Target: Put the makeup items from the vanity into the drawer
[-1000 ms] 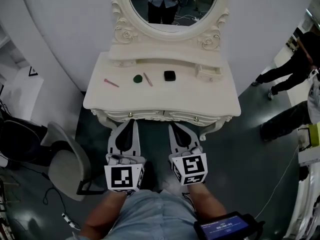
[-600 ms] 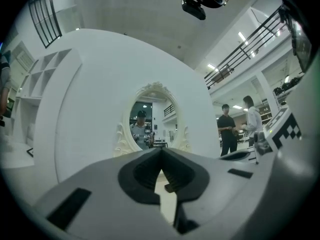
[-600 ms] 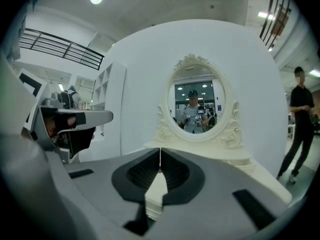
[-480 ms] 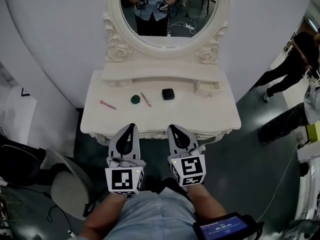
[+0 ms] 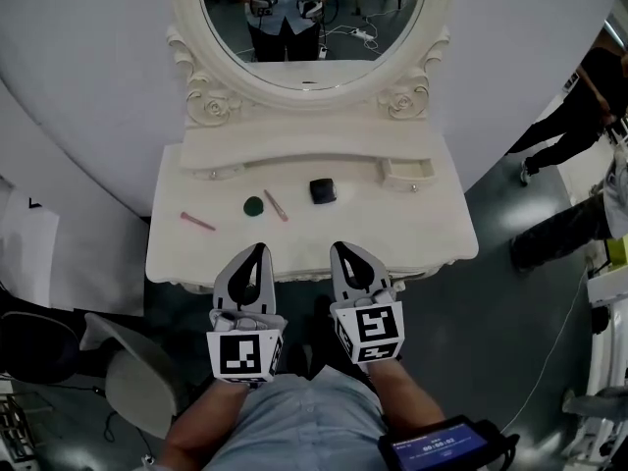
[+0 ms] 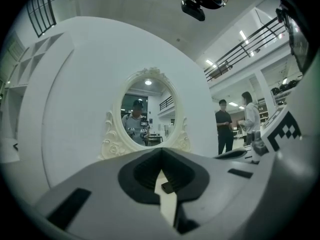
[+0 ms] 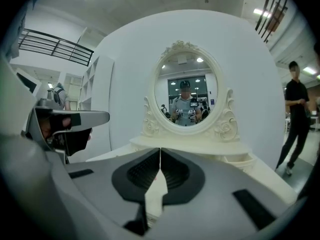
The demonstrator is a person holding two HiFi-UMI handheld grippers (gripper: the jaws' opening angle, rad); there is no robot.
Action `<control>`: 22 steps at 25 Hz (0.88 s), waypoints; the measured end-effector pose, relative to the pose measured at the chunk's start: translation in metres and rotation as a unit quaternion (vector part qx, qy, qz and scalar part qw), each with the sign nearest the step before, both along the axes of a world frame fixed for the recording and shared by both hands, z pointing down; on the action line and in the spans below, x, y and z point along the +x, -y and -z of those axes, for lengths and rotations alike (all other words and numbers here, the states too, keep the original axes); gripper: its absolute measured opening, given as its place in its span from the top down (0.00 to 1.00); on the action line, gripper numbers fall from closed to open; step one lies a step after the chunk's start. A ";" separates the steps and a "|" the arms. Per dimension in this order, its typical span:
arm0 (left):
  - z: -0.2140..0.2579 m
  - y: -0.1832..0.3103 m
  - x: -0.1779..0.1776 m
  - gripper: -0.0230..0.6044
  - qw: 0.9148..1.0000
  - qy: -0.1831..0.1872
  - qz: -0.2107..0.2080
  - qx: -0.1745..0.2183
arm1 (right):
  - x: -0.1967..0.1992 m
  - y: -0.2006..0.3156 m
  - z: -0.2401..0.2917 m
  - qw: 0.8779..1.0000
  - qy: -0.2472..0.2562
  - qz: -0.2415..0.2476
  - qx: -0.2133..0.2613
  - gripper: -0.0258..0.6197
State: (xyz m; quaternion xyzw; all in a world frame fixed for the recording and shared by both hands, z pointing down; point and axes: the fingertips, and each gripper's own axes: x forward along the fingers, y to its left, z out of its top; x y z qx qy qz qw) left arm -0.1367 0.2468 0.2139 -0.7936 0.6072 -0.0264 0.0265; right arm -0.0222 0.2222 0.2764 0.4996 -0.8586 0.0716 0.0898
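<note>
Several makeup items lie on the white vanity [image 5: 412,224]: a pink stick [image 5: 196,222] at the left, a green round piece [image 5: 254,205], a pink pencil [image 5: 276,205] and a black compact [image 5: 323,191] in the middle. My left gripper [image 5: 257,251] and right gripper [image 5: 342,249] are side by side at the vanity's front edge, short of the items, both shut and holding nothing. In the left gripper view the left gripper [image 6: 161,151] points at the mirror, and the black compact [image 6: 168,187] shows through the slot below its tips. The right gripper [image 7: 160,150] also faces the mirror. The vanity's front drawers are hidden under the tabletop.
An oval mirror [image 5: 304,18] in a carved frame stands at the back, with a small drawer box [image 5: 407,172] below it at the right. A grey chair [image 5: 128,381] is at the lower left. People [image 5: 579,106] stand on the right. A handheld screen [image 5: 446,446] sits at the bottom.
The person has stepped up to the vanity: it has slid down the head view, and both gripper tips now reach its front edge. Both grippers stayed shut.
</note>
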 end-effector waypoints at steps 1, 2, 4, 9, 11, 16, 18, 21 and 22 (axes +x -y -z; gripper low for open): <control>-0.001 0.010 0.001 0.96 1.000 0.001 0.001 -0.002 | 0.000 0.010 -0.003 1.000 0.000 0.001 -0.003 0.96; -0.003 0.019 0.001 0.96 1.000 0.002 0.002 -0.003 | 0.000 0.020 -0.006 1.000 0.001 0.003 -0.006 0.96; -0.005 0.040 0.002 0.96 1.000 0.005 0.005 -0.006 | -0.001 0.042 -0.010 1.000 0.002 0.008 -0.011 0.96; -0.004 0.094 0.007 0.96 1.000 0.013 0.023 -0.010 | 0.004 0.100 -0.013 0.999 0.007 0.026 -0.018 0.96; -0.002 0.114 0.009 0.96 0.999 0.015 0.032 -0.010 | 0.004 0.122 -0.013 0.999 0.008 0.035 -0.019 0.96; 0.005 0.151 0.013 0.96 0.998 0.020 0.059 -0.010 | 0.002 0.166 -0.012 0.997 0.005 0.068 -0.022 0.96; 0.007 0.163 0.014 0.96 0.998 0.023 0.066 -0.007 | 0.000 0.180 -0.012 0.997 0.004 0.078 -0.019 0.96; 0.002 0.177 0.012 0.96 0.997 0.023 0.074 -0.019 | -0.003 0.196 -0.017 0.996 0.004 0.084 -0.025 0.96; -0.001 0.181 0.011 0.96 0.997 0.017 0.078 -0.025 | -0.004 0.199 -0.021 0.996 0.003 0.084 -0.030 0.96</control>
